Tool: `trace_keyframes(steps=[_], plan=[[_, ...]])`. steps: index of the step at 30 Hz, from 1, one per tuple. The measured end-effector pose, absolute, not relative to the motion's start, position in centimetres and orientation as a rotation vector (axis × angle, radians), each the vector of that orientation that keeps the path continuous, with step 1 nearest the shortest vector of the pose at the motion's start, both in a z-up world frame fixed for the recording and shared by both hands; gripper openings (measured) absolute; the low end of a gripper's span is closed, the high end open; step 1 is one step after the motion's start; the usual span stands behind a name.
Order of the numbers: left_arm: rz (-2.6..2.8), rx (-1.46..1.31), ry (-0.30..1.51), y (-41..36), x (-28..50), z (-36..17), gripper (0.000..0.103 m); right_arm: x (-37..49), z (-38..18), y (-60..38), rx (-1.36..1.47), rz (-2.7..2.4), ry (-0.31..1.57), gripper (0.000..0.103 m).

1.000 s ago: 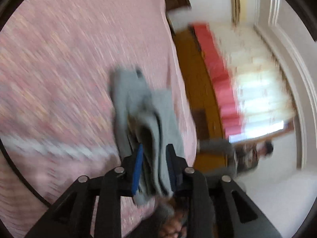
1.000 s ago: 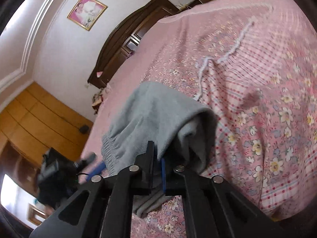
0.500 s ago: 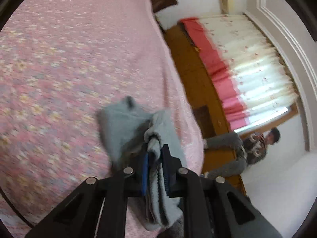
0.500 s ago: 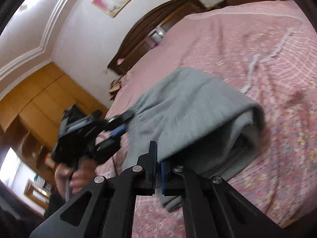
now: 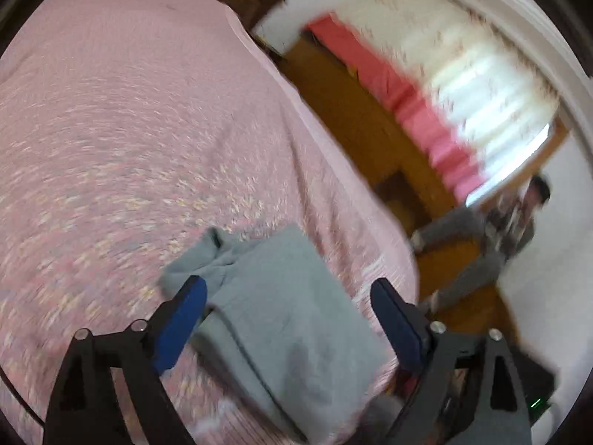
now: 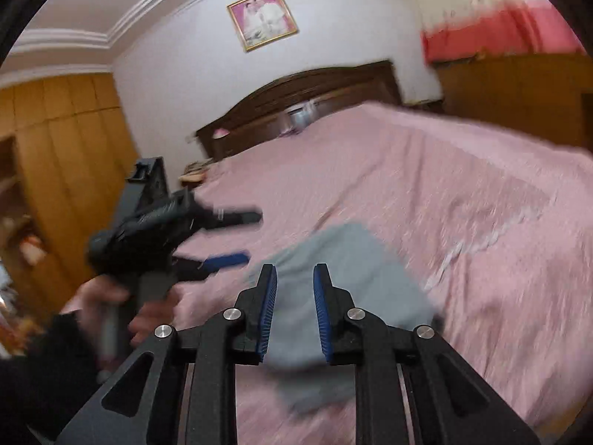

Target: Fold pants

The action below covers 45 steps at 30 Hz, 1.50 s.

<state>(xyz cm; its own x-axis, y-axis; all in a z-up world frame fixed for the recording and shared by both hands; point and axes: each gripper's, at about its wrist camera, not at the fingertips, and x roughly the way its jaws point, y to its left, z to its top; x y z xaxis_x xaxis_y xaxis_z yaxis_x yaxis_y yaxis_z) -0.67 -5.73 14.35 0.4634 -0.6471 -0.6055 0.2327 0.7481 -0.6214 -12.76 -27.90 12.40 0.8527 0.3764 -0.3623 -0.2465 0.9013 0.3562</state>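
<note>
You had the pants [image 5: 281, 319] lying as a compact grey bundle on the pink bedspread [image 5: 129, 129], near its edge. The left gripper [image 5: 289, 319] had just been opening; its blue pads stood wide apart above the cloth, with the bundle below and nothing pinched. The right gripper [image 6: 294, 311] had also just been opening; its pads were parted by a narrow gap, and no cloth was pressed between them. The step in hand was judged to be the release after the last fold. To do it well, you needed to open both pairs of fingers fully before lifting, then draw straight away from the bundle so no pad dragged a layer loose.
</note>
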Motion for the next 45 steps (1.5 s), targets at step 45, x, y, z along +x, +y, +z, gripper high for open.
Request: trace_keyframes(steps=[45], plan=[[-0.548, -0.183, 0.8, -7.6, -3.2, 8.5, 0.018, -11.9, 9.0, -28.3, 0.267, 0.414, 0.721, 0.03]])
